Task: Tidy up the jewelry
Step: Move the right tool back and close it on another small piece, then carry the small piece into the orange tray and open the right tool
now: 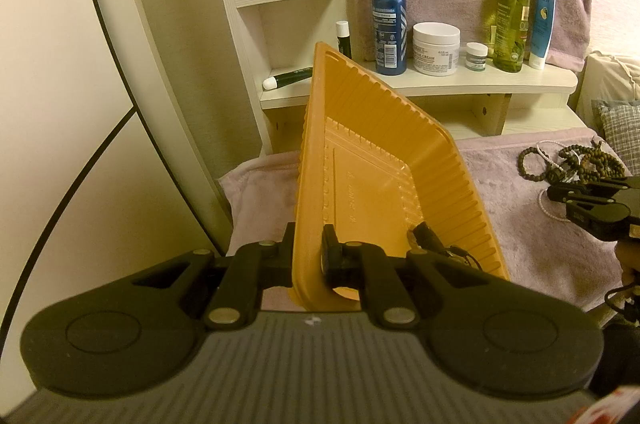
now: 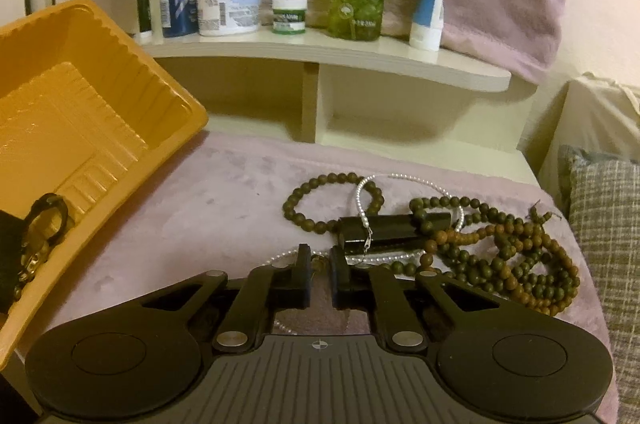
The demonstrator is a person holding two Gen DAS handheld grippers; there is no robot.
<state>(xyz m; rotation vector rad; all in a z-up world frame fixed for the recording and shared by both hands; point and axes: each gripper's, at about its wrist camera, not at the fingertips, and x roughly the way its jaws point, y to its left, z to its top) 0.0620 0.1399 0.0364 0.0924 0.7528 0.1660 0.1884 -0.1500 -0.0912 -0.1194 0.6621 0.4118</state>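
My left gripper [image 1: 308,256] is shut on the near rim of an orange plastic tray [image 1: 372,160] and holds it tilted up on edge; the tray also shows at the left of the right wrist view [image 2: 80,96]. A dark piece of jewelry [image 1: 430,240] lies in its low corner, seen too in the right wrist view [image 2: 44,224]. My right gripper [image 2: 320,264] is nearly shut just over a white pearl strand [image 2: 376,184] at the heap of jewelry. The heap holds green and brown bead strings [image 2: 512,260] and a black tube [image 2: 392,230].
The jewelry lies on a pink towel [image 2: 224,192] over a table. Behind is a cream shelf [image 1: 460,80] with a blue spray bottle [image 1: 389,20], white cream jars, a green oil bottle [image 1: 511,20] and tubes. A grey cushion [image 2: 604,232] sits at the right.
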